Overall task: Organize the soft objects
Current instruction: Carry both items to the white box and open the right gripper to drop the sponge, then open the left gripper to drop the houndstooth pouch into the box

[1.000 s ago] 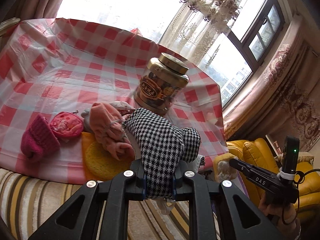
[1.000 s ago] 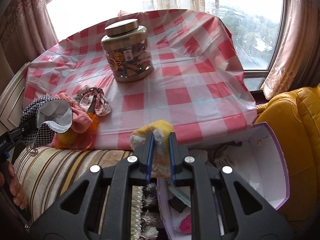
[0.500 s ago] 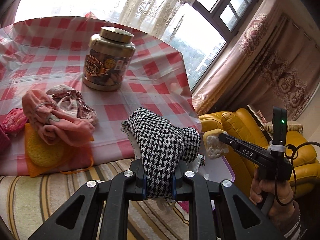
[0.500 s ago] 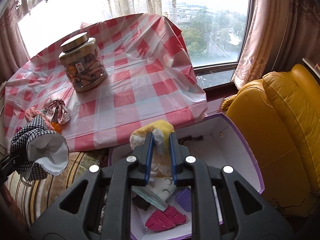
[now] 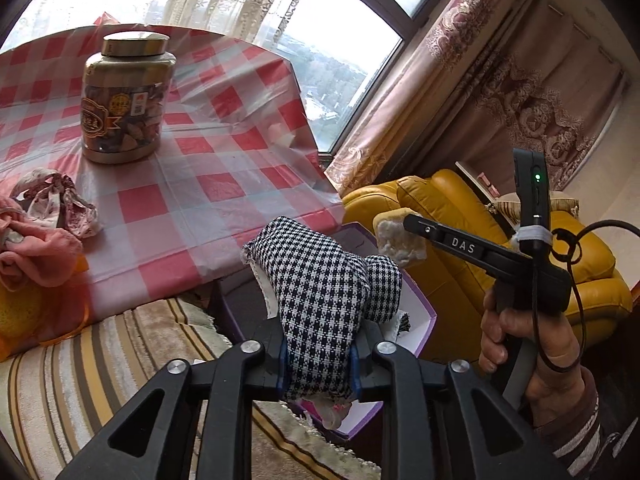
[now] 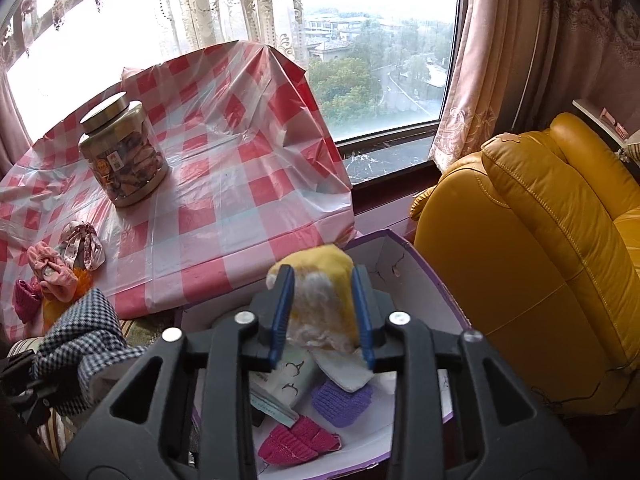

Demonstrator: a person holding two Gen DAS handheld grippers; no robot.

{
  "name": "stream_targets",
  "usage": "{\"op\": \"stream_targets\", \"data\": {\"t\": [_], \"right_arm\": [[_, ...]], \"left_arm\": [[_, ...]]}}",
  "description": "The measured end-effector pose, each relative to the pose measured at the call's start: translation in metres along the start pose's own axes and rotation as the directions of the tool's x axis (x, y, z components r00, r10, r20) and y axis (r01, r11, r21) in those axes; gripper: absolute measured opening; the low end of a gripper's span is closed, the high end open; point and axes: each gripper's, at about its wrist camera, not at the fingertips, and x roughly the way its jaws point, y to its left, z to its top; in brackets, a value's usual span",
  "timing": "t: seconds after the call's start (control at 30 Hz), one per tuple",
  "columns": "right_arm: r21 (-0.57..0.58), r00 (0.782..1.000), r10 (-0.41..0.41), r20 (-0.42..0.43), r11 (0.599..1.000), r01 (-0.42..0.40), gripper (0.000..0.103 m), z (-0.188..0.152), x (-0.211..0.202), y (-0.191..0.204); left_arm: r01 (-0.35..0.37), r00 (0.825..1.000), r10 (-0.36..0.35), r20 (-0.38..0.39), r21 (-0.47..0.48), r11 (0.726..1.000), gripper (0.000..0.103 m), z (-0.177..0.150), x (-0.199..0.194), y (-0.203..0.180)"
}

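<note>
Now opening tongs (image 6: 322, 304) loosely bracket yellow plush (image 6: 320, 280).

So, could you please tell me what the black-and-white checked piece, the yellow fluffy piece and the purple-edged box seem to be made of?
Black-and-white checked piece: woven houndstooth cloth, matt, with a pale lining at its edge.
Yellow fluffy piece: plush or fleece, with fuzzy white fibres showing.
Purple-edged box: probably cardboard, with thin, stiff white walls and a purple rim.
</note>
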Motion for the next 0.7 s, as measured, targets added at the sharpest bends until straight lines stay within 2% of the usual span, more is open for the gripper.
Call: {"op": "stream_targets", "data": {"t": [0.03,0.07,0.1,0.3,0.7], "right_arm": [[0.007,1.000,-0.008,0.002,1.000,0.008,0.063,0.001,0.000,-0.002],[0.014,1.000,-0.017,0.007,1.000,0.017,0.075,0.001,-0.001,-0.005],[0.018,1.000,-0.024,0.014,1.000,0.023,0.076,0.001,-0.002,-0.007],[0.017,1.000,-0.017,-0.003,1.000,0.017,0.076,0.001,0.002,-0.006],[-0.055,0.997,0.062,-0.051,0.996,-0.065,0.077,-0.005,0.010,0.036]], "left_arm": [[0.011,1.000,-0.011,-0.016,0.005,1.000,0.045,-0.001,0.003,-0.002],[0.012,1.000,-0.012,-0.025,0.009,1.000,0.061,-0.001,0.005,-0.003],[0.010,1.000,-0.010,-0.024,0.012,1.000,0.065,-0.002,0.006,-0.004],[-0.014,1.000,0.014,-0.015,0.002,1.000,0.066,-0.003,0.000,0.002],[-0.114,0.993,0.114,0.018,-0.033,0.993,0.066,-0.006,-0.022,0.030]]}}
